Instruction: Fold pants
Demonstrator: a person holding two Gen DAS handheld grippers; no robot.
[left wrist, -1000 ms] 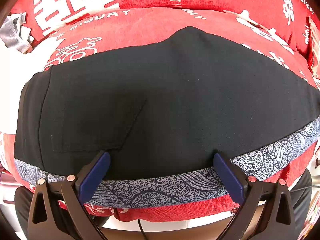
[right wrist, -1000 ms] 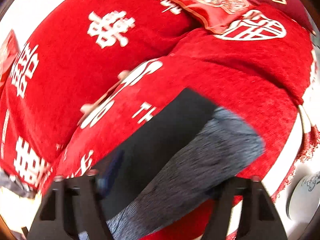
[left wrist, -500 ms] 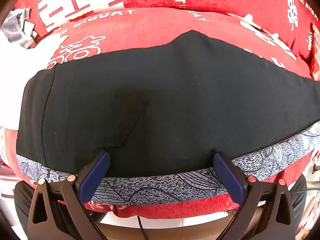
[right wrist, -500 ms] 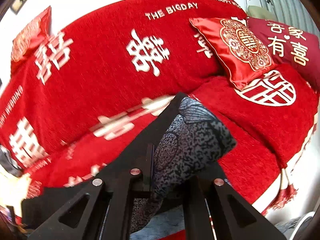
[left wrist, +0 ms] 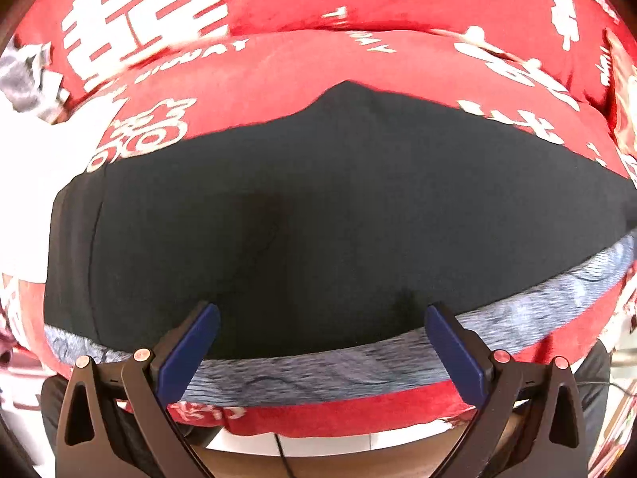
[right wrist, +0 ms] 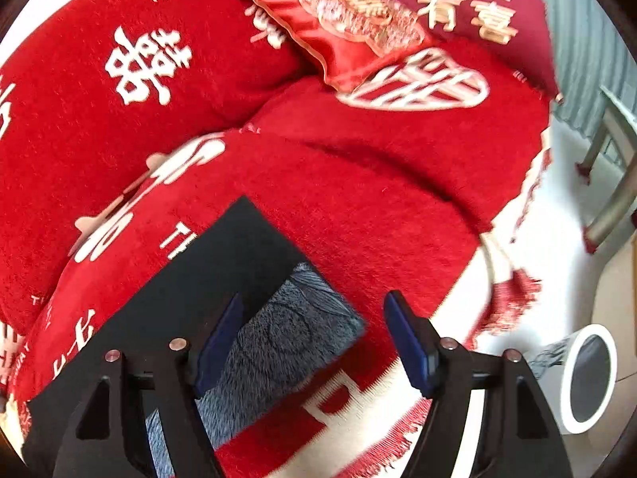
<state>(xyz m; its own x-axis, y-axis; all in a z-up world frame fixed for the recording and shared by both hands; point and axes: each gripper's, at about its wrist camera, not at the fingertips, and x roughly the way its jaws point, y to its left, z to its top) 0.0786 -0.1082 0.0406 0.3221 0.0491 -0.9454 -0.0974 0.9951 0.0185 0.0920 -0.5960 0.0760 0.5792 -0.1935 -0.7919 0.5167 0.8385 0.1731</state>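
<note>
Black pants (left wrist: 302, 215) with a grey patterned side band (left wrist: 318, 370) lie flat across a red sofa seat. My left gripper (left wrist: 322, 318) is open, its blue pads apart just above the pants' near edge, holding nothing. In the right wrist view the pant-leg end (right wrist: 223, 263) lies on the seat with the grey band (right wrist: 286, 338) at its cuff. My right gripper (right wrist: 314, 318) is open over that cuff and empty.
The red sofa cover (right wrist: 378, 207) bears white characters. Red cushions (right wrist: 350, 20) lean at the back right. A white round bin (right wrist: 589, 374) stands on the floor to the right, near a metal chair leg (right wrist: 613, 199). Grey cloth (left wrist: 24, 75) lies far left.
My right gripper has let go of the grey-banded cuff, which now lies flat on the seat, and its jaws have opened. My left gripper has stayed open over the pants.
</note>
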